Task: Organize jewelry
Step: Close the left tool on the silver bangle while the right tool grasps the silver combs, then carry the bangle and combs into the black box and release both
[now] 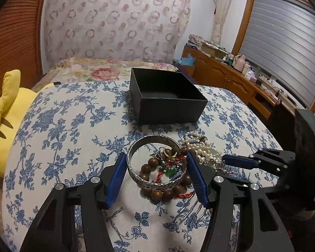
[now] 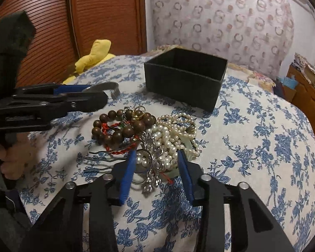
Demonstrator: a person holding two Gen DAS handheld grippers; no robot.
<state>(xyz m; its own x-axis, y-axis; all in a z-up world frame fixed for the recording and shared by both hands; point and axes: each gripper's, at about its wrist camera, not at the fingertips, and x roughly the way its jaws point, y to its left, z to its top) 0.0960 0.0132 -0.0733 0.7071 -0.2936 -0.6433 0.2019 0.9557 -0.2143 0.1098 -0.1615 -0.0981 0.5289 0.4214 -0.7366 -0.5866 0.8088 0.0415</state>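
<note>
A silver bangle (image 1: 157, 160) stands between the blue pads of my left gripper (image 1: 156, 159), raised above a pile of jewelry on the flowered tablecloth; the pads touch its sides. The bangle's far curve shows past the left gripper in the right wrist view (image 2: 113, 88). The pile holds a brown wooden bead bracelet (image 2: 119, 128), red cord, a gold ring (image 1: 169, 152), a pearl necklace (image 2: 172, 134) and a silver brooch (image 2: 151, 168). My right gripper (image 2: 156, 159) is open, its pads either side of the pearls and brooch. An open, empty black box (image 1: 168, 96) sits beyond the pile.
A metal hair comb (image 2: 98, 159) lies at the pile's near left edge. A yellow plush toy (image 1: 8, 113) lies left of the table. A bed (image 1: 107, 71) stands behind, and a wooden sideboard (image 1: 231, 77) with clutter at the right.
</note>
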